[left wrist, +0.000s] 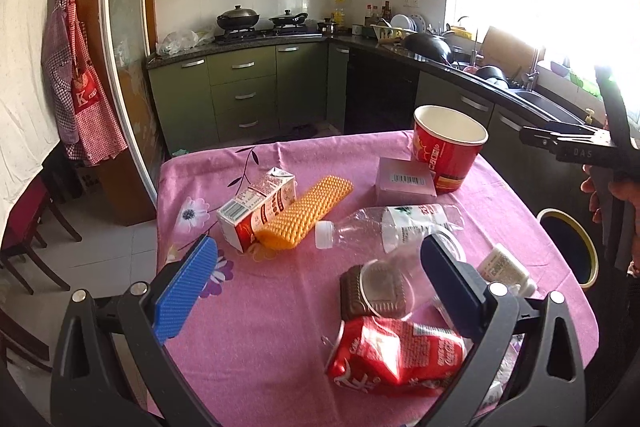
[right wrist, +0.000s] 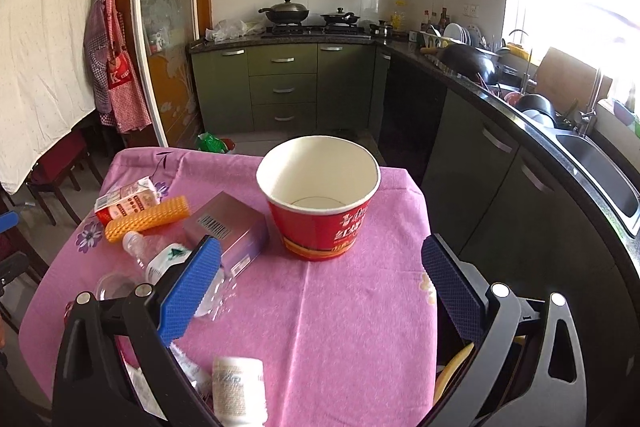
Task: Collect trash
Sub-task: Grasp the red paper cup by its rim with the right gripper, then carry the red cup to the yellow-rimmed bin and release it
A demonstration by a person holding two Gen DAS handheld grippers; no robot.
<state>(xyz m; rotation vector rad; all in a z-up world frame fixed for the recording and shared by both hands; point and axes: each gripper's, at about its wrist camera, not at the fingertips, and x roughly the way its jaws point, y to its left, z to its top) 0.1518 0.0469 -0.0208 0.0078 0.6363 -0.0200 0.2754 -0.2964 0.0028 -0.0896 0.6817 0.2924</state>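
Trash lies on a table with a pink cloth [left wrist: 260, 307]. In the left wrist view my open left gripper [left wrist: 320, 279] hovers over a crushed red cola can [left wrist: 396, 353], a clear plastic cup [left wrist: 380, 291] lying on a brown wrapper, and an empty clear bottle [left wrist: 392, 227]. Farther off are a milk carton [left wrist: 256, 207], an orange textured roll [left wrist: 306, 213], a pink box [left wrist: 406, 181] and a red paper bucket [left wrist: 450, 147]. In the right wrist view my open right gripper [right wrist: 320, 287] faces the red bucket [right wrist: 320, 195], which stands upright and empty. A small white bottle [right wrist: 240, 391] lies below it.
A yellow-rimmed dark bin [left wrist: 570, 247] stands on the floor to the table's right. Green kitchen cabinets [right wrist: 280, 87], a stove with pans and a counter with a sink [right wrist: 600, 167] lie beyond. Dark chairs [left wrist: 28, 247] stand on the left. A hand [left wrist: 616, 195] holds the other gripper.
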